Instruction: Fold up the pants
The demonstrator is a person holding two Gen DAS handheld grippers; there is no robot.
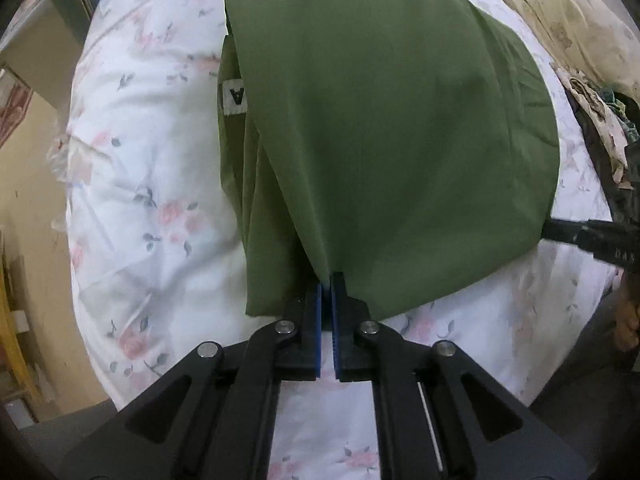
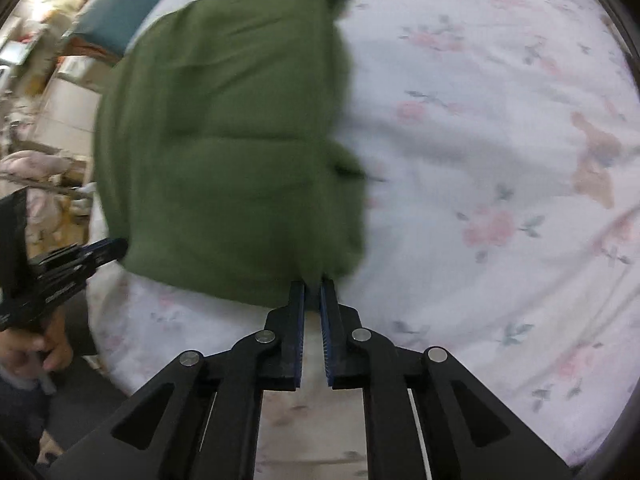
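Olive-green pants (image 1: 380, 120) lie folded on a white floral bedsheet (image 1: 152, 184), with a white label (image 1: 233, 98) showing at their left edge. My left gripper (image 1: 328, 282) points down at the near hem and is shut on a pinch of the green cloth. In the right wrist view the pants (image 2: 224, 152) look blurred. My right gripper (image 2: 313, 284) is shut on their near right corner, with cloth between the blue pads. Each gripper shows in the other's view: the right gripper (image 1: 560, 234) at the pants' right corner, the left gripper (image 2: 106, 250) at their left corner.
A heap of cream and dark clothes (image 1: 568, 40) lies on the bed to the right of the pants. The sheet (image 2: 500, 160) stretches out beyond the pants. A teal cushion (image 2: 116, 28) and boxes stand past the bed's edge. A person's hand (image 2: 36, 352) holds the left gripper.
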